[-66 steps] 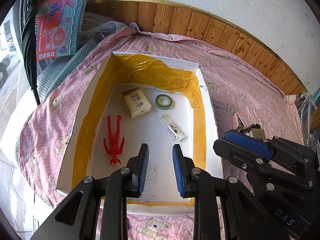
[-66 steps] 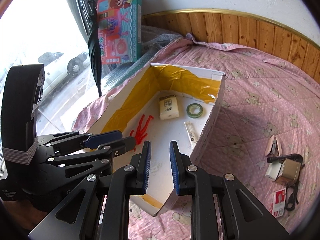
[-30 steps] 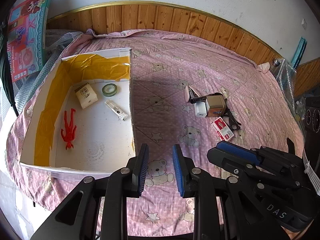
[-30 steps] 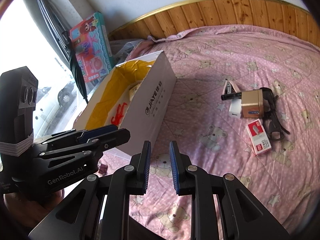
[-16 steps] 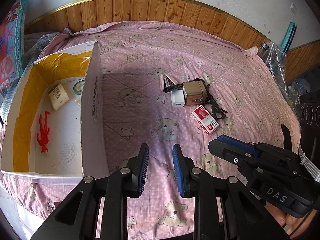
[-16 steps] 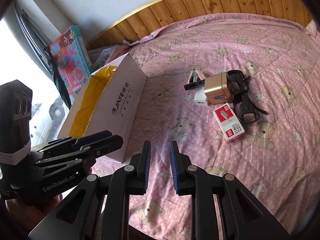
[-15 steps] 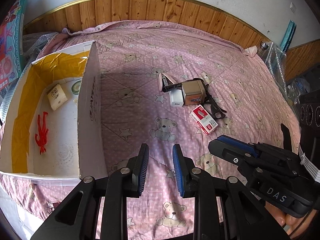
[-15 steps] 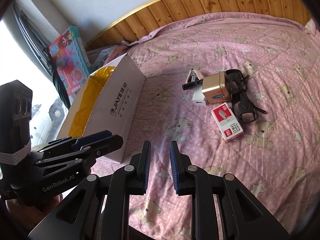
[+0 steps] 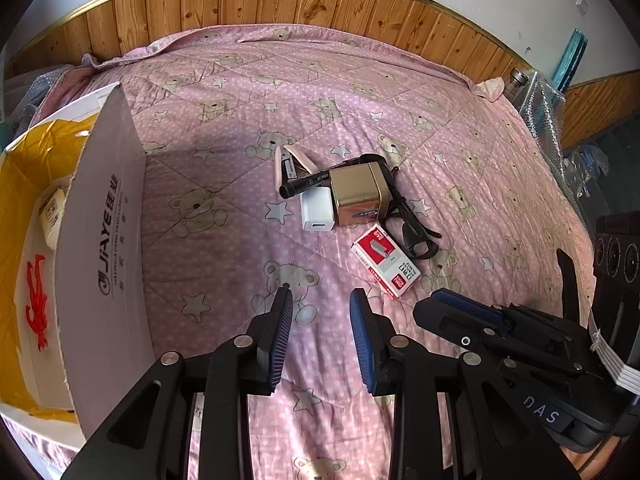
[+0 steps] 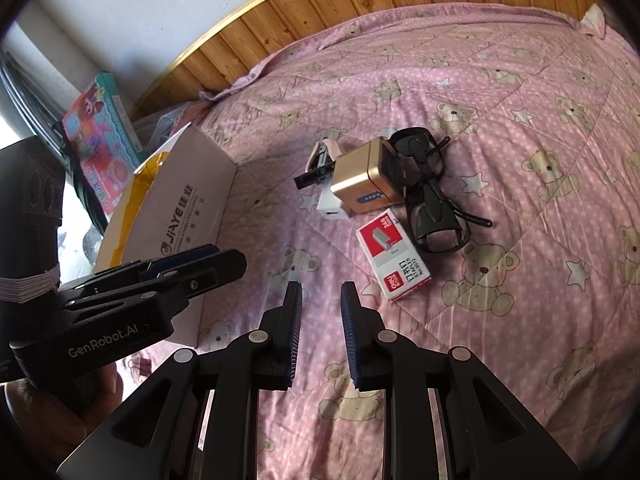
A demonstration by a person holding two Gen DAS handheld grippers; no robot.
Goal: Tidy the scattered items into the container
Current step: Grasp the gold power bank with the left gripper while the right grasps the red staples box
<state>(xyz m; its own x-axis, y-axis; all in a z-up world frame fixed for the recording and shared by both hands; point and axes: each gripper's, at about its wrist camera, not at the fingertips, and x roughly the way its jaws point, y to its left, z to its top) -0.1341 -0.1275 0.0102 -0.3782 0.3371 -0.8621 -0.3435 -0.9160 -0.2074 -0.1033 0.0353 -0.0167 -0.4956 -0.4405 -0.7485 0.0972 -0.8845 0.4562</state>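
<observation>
White cardboard box (image 9: 104, 216) at the bed's left edge already holds a red figure (image 9: 37, 296); staple box (image 9: 386, 260), gold tin (image 9: 360, 194) and black glasses (image 10: 432, 200) remain mid-bed. Left tool (image 9: 320, 330) and right tool (image 10: 320, 330) gape, empty

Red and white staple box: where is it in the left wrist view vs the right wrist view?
Left wrist: staple box lies right of centre on the pink quilt, just beyond the open left gripper.
Right wrist: staple box sits right of centre, just beyond the open right gripper.
Shared landmark: the gold box, just beyond the staple box in both views.
</observation>
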